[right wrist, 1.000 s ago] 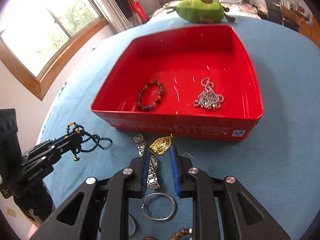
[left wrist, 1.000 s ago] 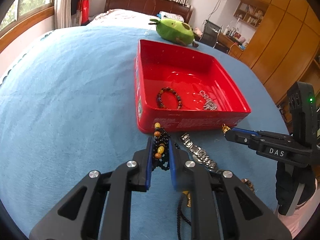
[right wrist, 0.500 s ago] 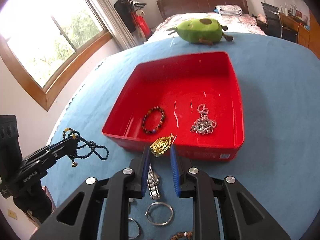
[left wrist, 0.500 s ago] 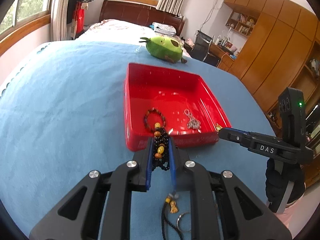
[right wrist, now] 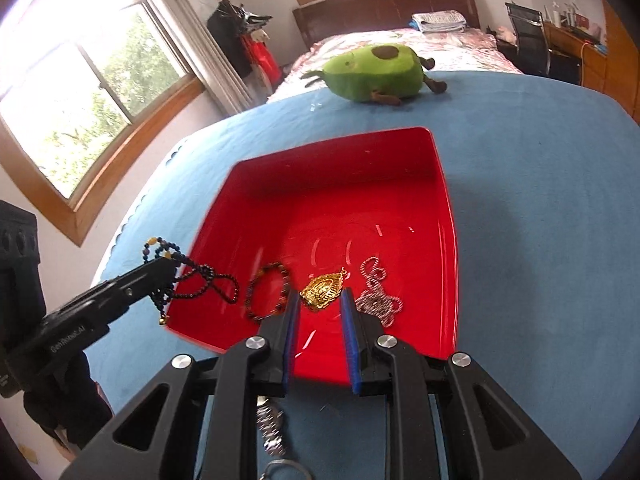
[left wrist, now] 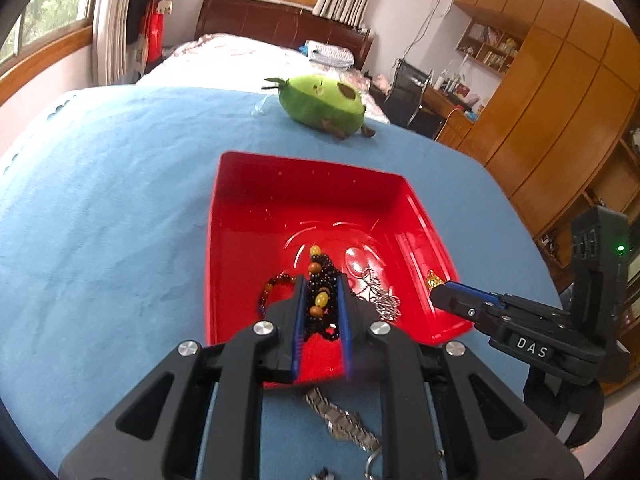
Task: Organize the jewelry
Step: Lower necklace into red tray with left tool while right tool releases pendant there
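Observation:
A red tray (left wrist: 280, 200) (right wrist: 400, 160) sits on the blue cloth. My left gripper (left wrist: 320, 300) is over its near left part, fingers parted a little, with a black bead necklace (left wrist: 320, 292) (right wrist: 200, 276) between them. My right gripper (right wrist: 318, 304) is over the tray's near edge, fingers parted, with a gold pendant (right wrist: 322, 287) (left wrist: 434, 279) at their tips; I cannot tell if they still touch it. A dark bead bracelet (right wrist: 266, 292) (left wrist: 272, 284) and a silver chain (right wrist: 378, 298) (left wrist: 382, 300) lie in the tray.
A green avocado plush (left wrist: 324, 104) (right wrist: 376, 72) lies beyond the tray. A silver watch (left wrist: 344, 424) (right wrist: 270, 428) and a metal ring (right wrist: 286, 472) lie on the cloth (left wrist: 100, 200) in front of the tray.
Both grippers moved forward over the tray with their pieces. The fingers of both now stand wider apart than before.

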The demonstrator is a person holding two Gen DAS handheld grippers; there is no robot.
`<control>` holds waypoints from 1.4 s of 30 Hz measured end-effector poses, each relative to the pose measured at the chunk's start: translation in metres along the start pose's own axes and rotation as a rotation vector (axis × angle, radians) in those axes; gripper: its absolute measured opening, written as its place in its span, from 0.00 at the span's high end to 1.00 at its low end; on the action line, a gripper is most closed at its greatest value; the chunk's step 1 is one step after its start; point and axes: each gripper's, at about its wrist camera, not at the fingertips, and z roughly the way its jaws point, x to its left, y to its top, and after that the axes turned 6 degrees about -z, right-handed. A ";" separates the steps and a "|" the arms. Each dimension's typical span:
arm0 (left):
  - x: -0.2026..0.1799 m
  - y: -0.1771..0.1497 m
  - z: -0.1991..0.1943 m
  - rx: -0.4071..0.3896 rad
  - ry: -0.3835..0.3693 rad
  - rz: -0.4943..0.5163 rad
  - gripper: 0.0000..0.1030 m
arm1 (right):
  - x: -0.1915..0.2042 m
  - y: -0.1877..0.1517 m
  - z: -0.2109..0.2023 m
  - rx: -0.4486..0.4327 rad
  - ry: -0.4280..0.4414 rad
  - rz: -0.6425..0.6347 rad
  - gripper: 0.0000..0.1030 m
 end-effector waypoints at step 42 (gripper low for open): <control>-0.006 -0.025 -0.024 -0.002 0.081 0.034 0.57 | 0.013 -0.012 -0.004 0.007 0.032 -0.034 0.77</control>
